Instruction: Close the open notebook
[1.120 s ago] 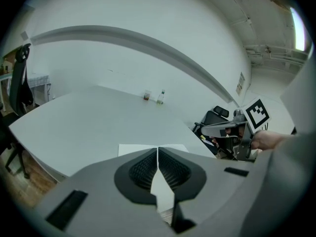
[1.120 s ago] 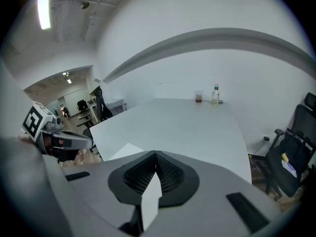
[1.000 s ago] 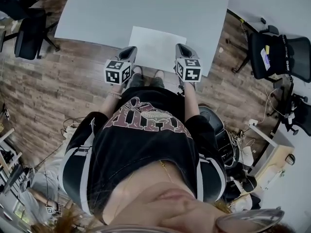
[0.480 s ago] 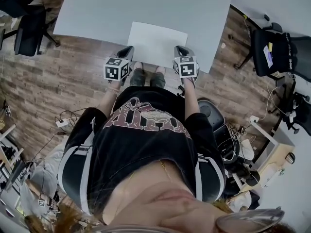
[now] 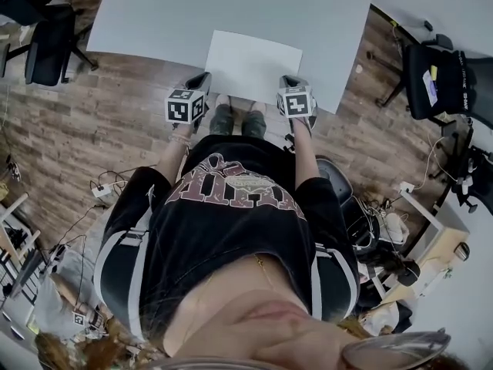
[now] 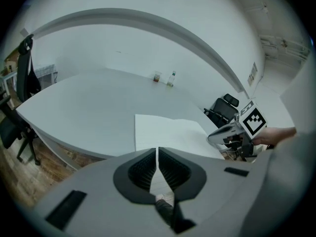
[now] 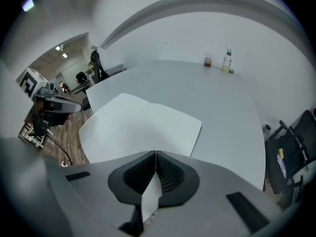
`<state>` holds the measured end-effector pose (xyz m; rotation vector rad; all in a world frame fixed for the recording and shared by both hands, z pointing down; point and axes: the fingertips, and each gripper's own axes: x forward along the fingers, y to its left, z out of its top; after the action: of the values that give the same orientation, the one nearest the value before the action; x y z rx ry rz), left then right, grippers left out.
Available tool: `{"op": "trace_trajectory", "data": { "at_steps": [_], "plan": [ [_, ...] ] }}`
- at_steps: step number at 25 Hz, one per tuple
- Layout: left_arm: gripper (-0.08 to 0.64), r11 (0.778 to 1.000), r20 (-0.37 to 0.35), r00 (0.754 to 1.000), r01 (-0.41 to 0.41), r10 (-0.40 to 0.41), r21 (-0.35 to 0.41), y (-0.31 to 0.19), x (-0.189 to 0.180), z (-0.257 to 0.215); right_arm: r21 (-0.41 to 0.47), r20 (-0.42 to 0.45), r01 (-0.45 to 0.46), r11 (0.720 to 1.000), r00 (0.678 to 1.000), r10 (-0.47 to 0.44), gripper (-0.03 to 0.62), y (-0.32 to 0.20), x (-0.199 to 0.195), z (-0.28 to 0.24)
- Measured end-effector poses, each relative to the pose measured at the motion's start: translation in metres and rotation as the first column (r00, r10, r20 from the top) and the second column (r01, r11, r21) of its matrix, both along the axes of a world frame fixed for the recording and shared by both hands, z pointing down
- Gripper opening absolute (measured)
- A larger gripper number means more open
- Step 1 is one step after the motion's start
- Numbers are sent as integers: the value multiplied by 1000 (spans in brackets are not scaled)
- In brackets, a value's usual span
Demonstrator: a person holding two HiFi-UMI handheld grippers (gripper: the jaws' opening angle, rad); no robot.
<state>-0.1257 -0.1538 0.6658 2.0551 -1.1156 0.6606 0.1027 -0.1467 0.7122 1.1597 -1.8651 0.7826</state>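
While the left gripper [image 5: 205,78] and right gripper [image 5: 287,79] are both closed on nothing, the open white paper notebook [image 5: 254,65] lies flat on the grey desk [image 5: 154,14] just ahead, between them. Nudging a page with shut jaws may crumple it.

- The left gripper [image 6: 157,149] has its fingers [image 6: 142,168] pressed together at the tips, with nothing between them.
- Just beyond the tips, the open notebook [image 6: 170,132] lies flat on the pale worktop [image 6: 84,110].
- The right gripper [image 6: 213,136] is near the notebook's right edge.
- Two small bottles [image 6: 171,79] stand by the far wall.
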Motion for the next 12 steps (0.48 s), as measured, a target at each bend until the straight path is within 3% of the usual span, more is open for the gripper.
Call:
{"op": "trace_trajectory", "data": {
  "at_steps": [12],
  "plan": [
    [75,999,-60,998,0,-2,-36,-7,-25,18,-46,-54,-46,998,998,43,20,-1,8,10]
  ]
}}
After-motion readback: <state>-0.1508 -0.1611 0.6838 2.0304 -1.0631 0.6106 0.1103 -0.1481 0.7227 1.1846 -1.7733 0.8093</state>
